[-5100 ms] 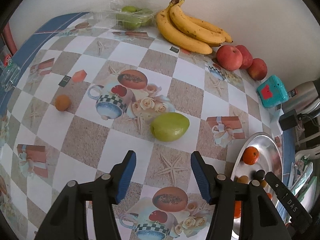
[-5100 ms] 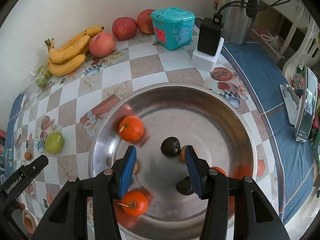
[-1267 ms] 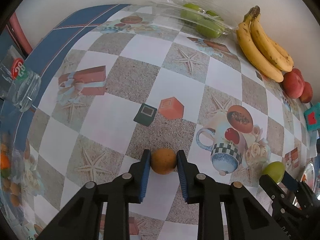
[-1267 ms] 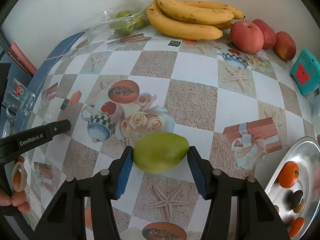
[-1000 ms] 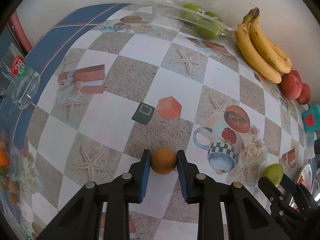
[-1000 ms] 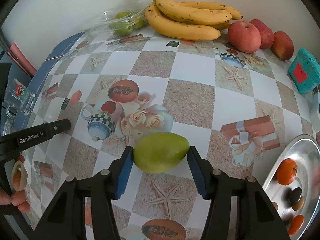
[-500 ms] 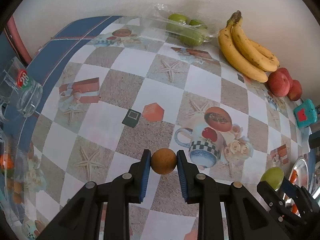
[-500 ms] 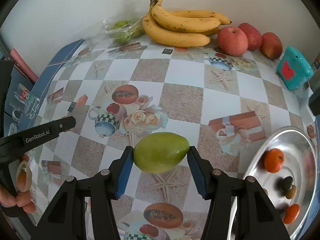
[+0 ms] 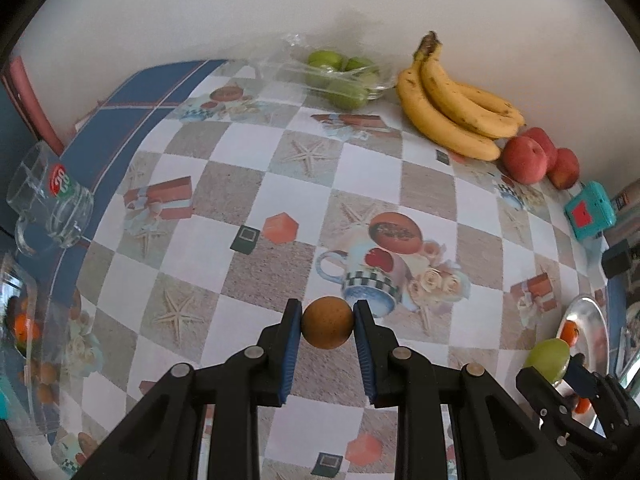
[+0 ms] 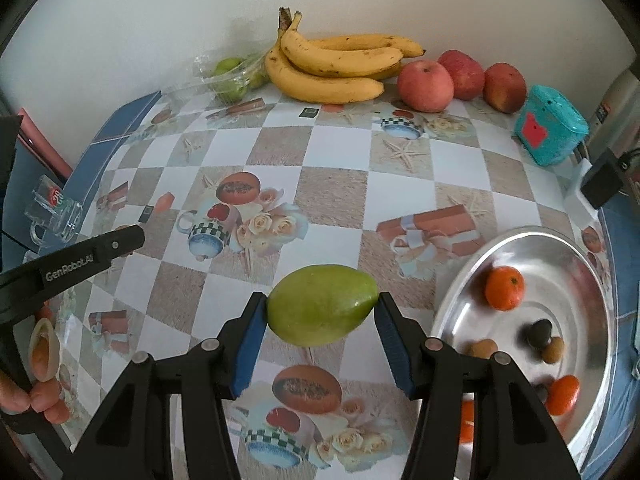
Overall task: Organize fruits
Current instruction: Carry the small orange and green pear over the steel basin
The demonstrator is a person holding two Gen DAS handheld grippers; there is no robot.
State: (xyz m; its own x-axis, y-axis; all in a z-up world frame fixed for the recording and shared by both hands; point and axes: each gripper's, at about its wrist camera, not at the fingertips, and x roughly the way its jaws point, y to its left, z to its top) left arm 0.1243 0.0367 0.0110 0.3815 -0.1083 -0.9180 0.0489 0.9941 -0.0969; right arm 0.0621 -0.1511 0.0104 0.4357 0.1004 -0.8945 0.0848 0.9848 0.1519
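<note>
My left gripper [image 9: 326, 322] is shut on a small round brown fruit [image 9: 327, 327] and holds it above the patterned tablecloth. My right gripper [image 10: 320, 308] is shut on a green mango [image 10: 322, 304], lifted above the table just left of the steel bowl [image 10: 592, 272]. The bowl holds oranges [image 10: 504, 287] and several small dark and brown fruits [image 10: 541, 332]. In the left wrist view the mango [image 9: 547, 359] and right gripper show at lower right, beside the bowl [image 9: 598, 320].
Along the back wall lie bananas [image 10: 340, 64], three red apples [image 10: 426, 80] and a clear tray of green fruits [image 9: 344, 76]. A teal box [image 10: 550, 130] and a black charger [image 10: 604, 184] stand at right. A glass mug [image 9: 48, 204] sits at the left edge.
Both grippers have lifted and drawn back with their fruits still held. The right gripper has moved right, so more of the steel bowl shows.
</note>
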